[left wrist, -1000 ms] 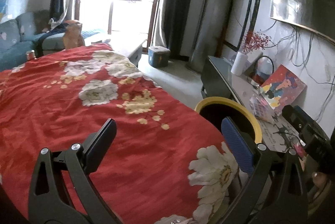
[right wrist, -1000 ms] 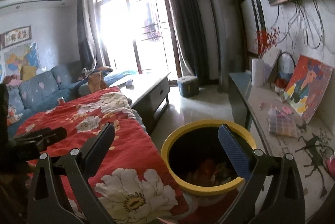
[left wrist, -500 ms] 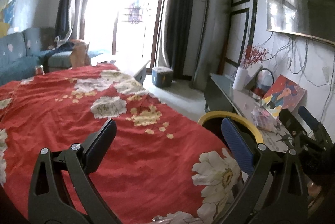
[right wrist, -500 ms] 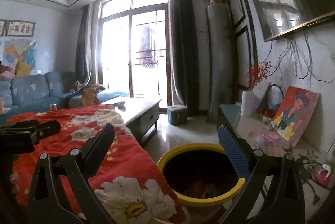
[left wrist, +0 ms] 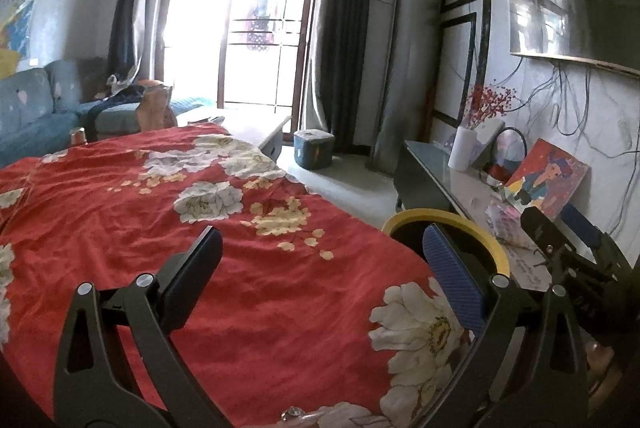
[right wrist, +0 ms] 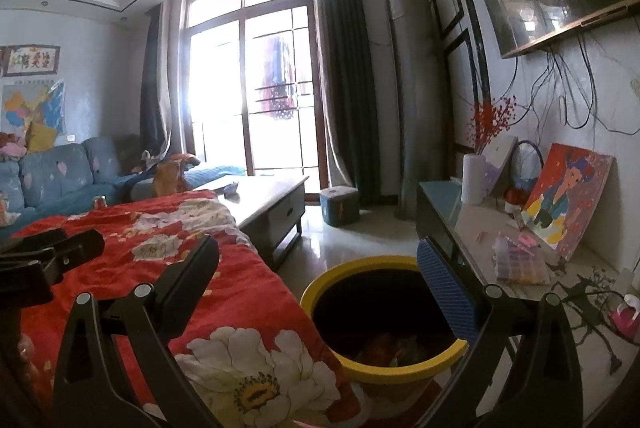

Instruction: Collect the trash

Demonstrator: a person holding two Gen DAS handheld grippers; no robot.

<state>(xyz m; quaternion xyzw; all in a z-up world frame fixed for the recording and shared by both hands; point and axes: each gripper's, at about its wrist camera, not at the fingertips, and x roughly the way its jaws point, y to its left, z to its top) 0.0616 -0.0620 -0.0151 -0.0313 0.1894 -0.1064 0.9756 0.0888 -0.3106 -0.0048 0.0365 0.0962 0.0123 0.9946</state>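
- Red floral cloth [left wrist: 168, 228], wrinkled, printed with large white and yellow blossoms; spread over a broad flat surface that fills the left and centre of both wrist views. No loose item shows on it.
- Blue upholstered sofa [right wrist: 56, 176], far left by the window, behind the cloth.
- Grey low coffee table [right wrist: 264, 200] with a drawer front; stands beyond the cloth's far edge.
- Glass-topped side cabinet [right wrist: 472, 228] along the right wall; carries a white cylindrical vase [right wrist: 473, 179] with red sprigs, a colourful painted canvas [right wrist: 568, 200] leaning on the wall, and a clear plastic packet [right wrist: 520, 262].
- Round black bin with yellow rim [right wrist: 360, 368]; stands on the floor between the cloth's near corner and the cabinet. Trash, reddish and crumpled, lies in its bottom.
- Left gripper [left wrist: 320, 276]: black frame, one black pad, one blue ribbed pad; jaws spread wide, nothing between them, above the cloth.
- Right gripper [right wrist: 316, 288]: same build; jaws spread wide, empty, above the bin mouth.
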